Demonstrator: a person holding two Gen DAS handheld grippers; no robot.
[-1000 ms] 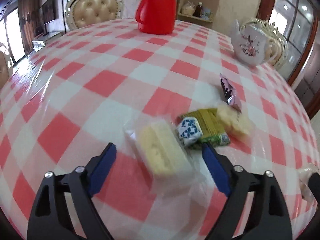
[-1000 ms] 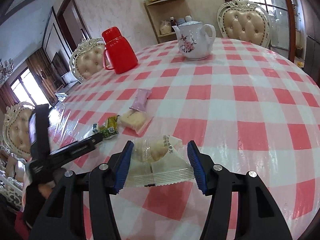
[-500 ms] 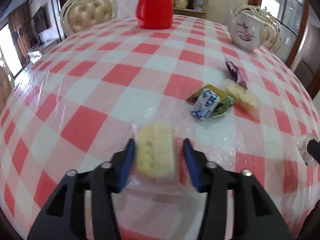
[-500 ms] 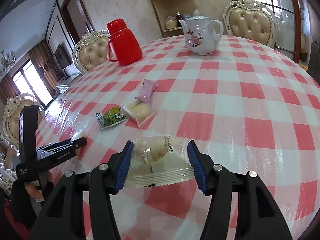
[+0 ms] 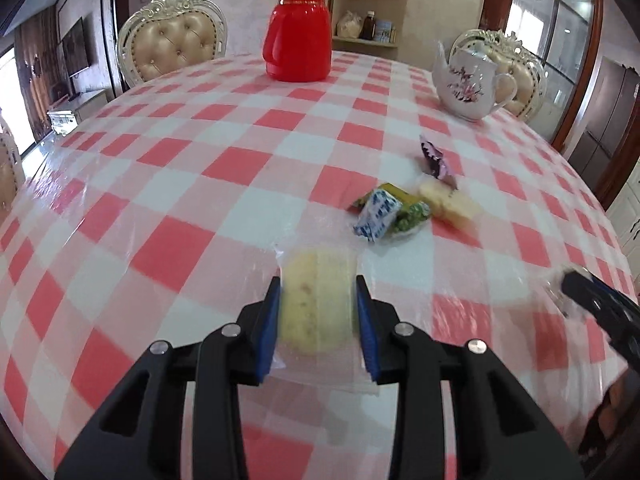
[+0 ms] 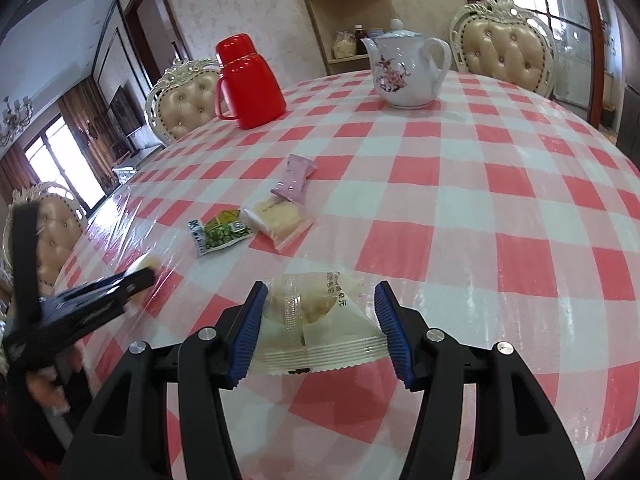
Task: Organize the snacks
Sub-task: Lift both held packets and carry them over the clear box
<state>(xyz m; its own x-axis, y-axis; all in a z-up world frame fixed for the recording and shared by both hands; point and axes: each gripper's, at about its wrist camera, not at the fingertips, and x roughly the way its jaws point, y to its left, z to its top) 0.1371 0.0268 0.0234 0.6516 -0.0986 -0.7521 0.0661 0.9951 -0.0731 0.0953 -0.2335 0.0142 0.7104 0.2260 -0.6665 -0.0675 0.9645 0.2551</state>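
My left gripper [image 5: 317,312] is shut on a yellow cake in clear wrap [image 5: 316,300] and holds it over the checked table. It also shows at the left of the right wrist view [image 6: 136,280]. My right gripper [image 6: 320,316] is shut on a clear-wrapped pastry with printed text [image 6: 316,312]. On the table lie a blue-white candy [image 5: 378,216], a green packet [image 6: 224,234], a wrapped yellow cake [image 6: 278,220] and a pink packet [image 6: 294,178], close together.
A red thermos jug [image 5: 300,30] and a white floral teapot [image 5: 468,82] stand at the far side of the round table [image 5: 160,184]. Cream padded chairs [image 5: 172,48] ring the table. A shelf [image 6: 344,20] stands against the back wall.
My left gripper closed on the yellow cake and lifted it back from the snack group. My right gripper kept hold of its pastry and barely moved.
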